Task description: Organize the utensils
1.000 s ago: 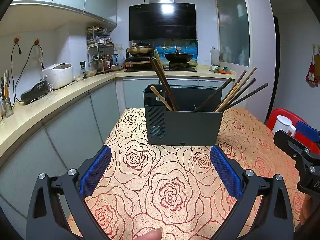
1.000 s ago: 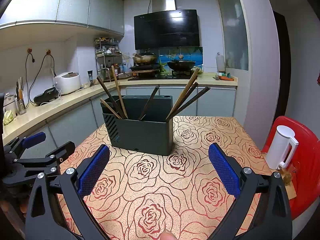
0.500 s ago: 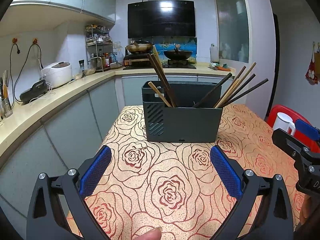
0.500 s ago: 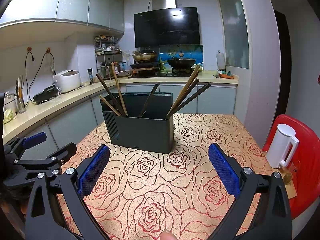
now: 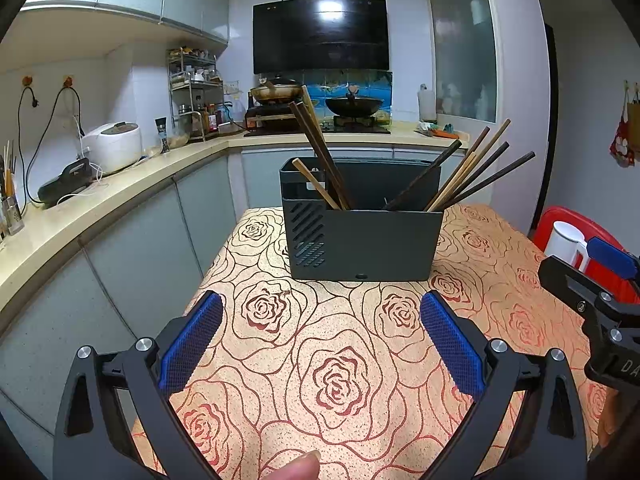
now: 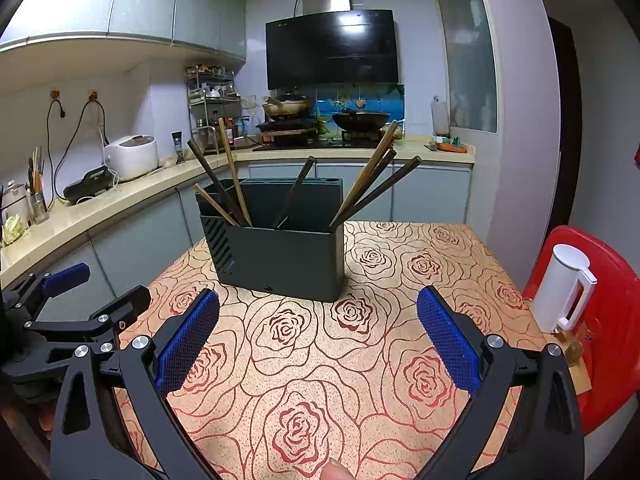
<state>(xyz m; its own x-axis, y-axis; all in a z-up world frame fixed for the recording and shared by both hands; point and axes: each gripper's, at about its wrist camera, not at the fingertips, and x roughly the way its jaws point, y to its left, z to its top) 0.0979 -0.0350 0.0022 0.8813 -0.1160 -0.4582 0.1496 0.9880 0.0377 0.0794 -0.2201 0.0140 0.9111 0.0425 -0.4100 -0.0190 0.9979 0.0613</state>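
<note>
A dark grey utensil holder (image 5: 360,240) stands on the rose-patterned table (image 5: 340,360); it also shows in the right wrist view (image 6: 280,252). Several wooden chopsticks lean in it, one bunch at its left end (image 5: 320,156) and one at its right end (image 5: 472,172). My left gripper (image 5: 320,336) is open and empty, a short way in front of the holder. My right gripper (image 6: 318,336) is open and empty, in front of the holder and to the right of the left gripper.
A white kettle (image 6: 564,288) stands on a red stool (image 6: 600,320) right of the table. A kitchen counter (image 5: 100,196) with a rice cooker (image 5: 114,146) runs along the left. A stove with pans (image 5: 320,100) is behind.
Both grippers have drawn back slightly from the holder and stay open. The holder and chopsticks have not moved.
</note>
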